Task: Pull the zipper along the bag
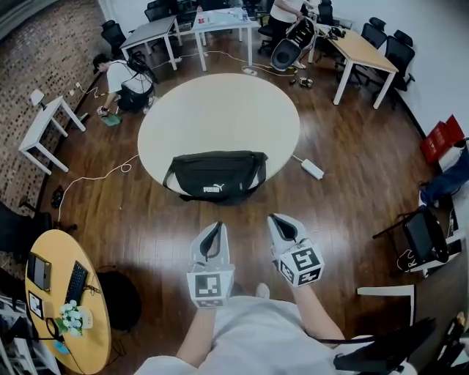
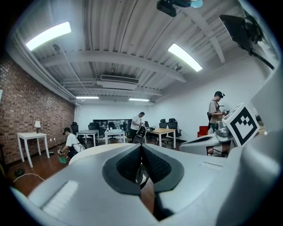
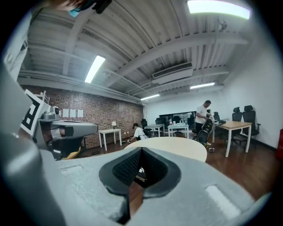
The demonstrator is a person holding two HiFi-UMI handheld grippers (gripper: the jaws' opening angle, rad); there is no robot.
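A black waist bag [image 1: 217, 176] with a white logo lies at the near edge of the round cream table [image 1: 220, 117]. Both grippers hang over the wooden floor short of the table, apart from the bag. My left gripper [image 1: 212, 231] is shut with nothing between its jaws; in the left gripper view its tips [image 2: 141, 148] meet. My right gripper [image 1: 281, 224] is shut and empty too, its tips [image 3: 139, 152] touching in the right gripper view. A sliver of the bag [image 3: 140, 171] shows through the gap behind the right jaws. The bag's zipper cannot be made out.
A white power strip [image 1: 312, 168] with its cable lies on the floor right of the table. A person crouches at the far left [image 1: 126, 75]; another stands by the far desks [image 1: 287, 15]. A small round yellow desk [image 1: 62, 293] is at my left, chairs at my right.
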